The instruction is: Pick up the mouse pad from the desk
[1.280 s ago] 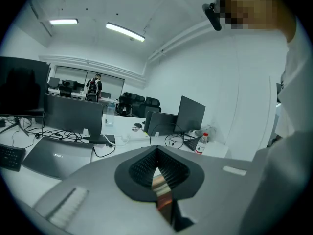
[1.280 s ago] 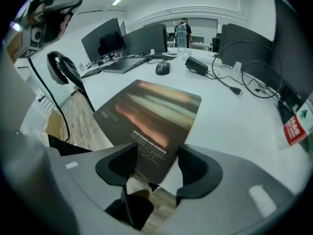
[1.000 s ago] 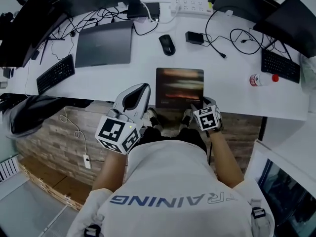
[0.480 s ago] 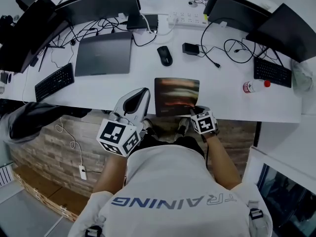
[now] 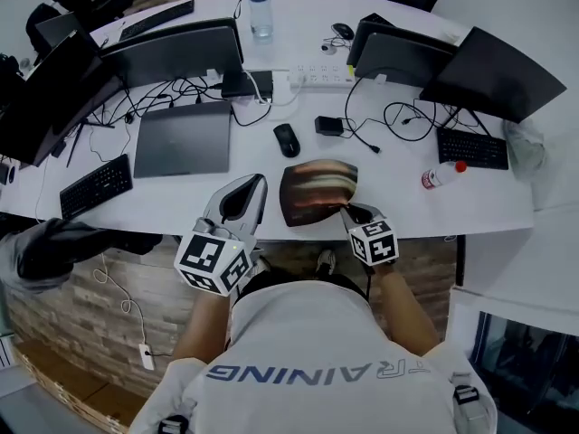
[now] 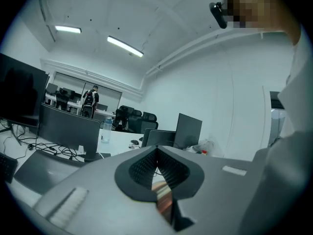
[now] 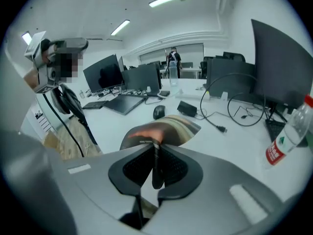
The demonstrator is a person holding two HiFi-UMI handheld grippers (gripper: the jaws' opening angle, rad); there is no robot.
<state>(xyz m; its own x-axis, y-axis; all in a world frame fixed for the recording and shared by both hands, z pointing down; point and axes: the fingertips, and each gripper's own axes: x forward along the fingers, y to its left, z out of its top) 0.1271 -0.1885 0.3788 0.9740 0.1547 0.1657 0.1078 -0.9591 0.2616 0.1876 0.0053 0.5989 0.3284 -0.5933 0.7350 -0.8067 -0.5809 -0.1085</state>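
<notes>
The mouse pad (image 5: 317,191), dark with an orange-brown print, is off the white desk (image 5: 181,204) and curls up in the middle. My right gripper (image 5: 349,212) holds its near right corner. In the right gripper view the jaws of my right gripper (image 7: 156,147) are closing, and the edge of the mouse pad (image 7: 168,127) is pinched between the pads. My left gripper (image 5: 242,199) hangs to the left of the pad, apart from it, above the desk's front edge. In the left gripper view my left gripper (image 6: 157,151) has its tips together and holds nothing.
Behind the pad lie a black mouse (image 5: 287,139) and a power adapter (image 5: 328,126) with trailing cables. A closed laptop (image 5: 184,139) and a keyboard (image 5: 94,186) are at the left. A red-capped bottle (image 5: 441,174) and a second keyboard (image 5: 472,147) are at the right. Monitors line the back.
My right gripper has shut on the pad's near edge and risen, so the pad, flat on the desk before, now curls above it. My left gripper has risen a little.
</notes>
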